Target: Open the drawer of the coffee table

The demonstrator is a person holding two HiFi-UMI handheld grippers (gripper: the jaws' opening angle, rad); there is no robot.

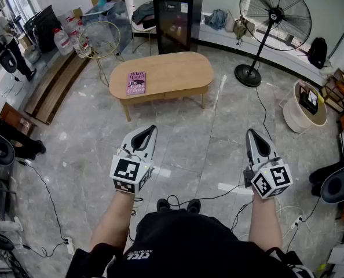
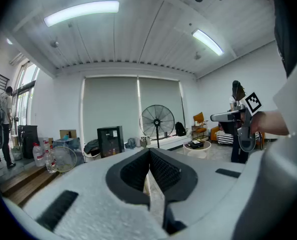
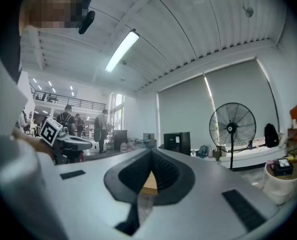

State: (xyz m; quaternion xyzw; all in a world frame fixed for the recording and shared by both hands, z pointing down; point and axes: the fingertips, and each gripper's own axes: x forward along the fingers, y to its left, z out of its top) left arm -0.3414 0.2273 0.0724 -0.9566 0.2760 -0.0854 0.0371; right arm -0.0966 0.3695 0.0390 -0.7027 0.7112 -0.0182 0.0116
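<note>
The oval wooden coffee table (image 1: 178, 74) stands ahead on the marble floor, well beyond both grippers, with a purple book (image 1: 136, 83) lying on its left part. No drawer front shows from this angle. My left gripper (image 1: 150, 130) is held out at the lower left, shut with nothing in it. My right gripper (image 1: 251, 133) is at the lower right, also shut and empty. In the left gripper view the jaws (image 2: 149, 151) meet at the tip. In the right gripper view a sliver of the table top (image 3: 149, 184) shows through the closed jaws (image 3: 151, 153).
A black mini fridge (image 1: 177, 19) stands behind the table, a pedestal fan (image 1: 274, 17) to the right, a round white tub (image 1: 304, 107) further right. A small gold wire table (image 1: 100, 41) and water bottles (image 1: 68, 39) are at the back left. Cables (image 1: 44, 190) trail over the floor.
</note>
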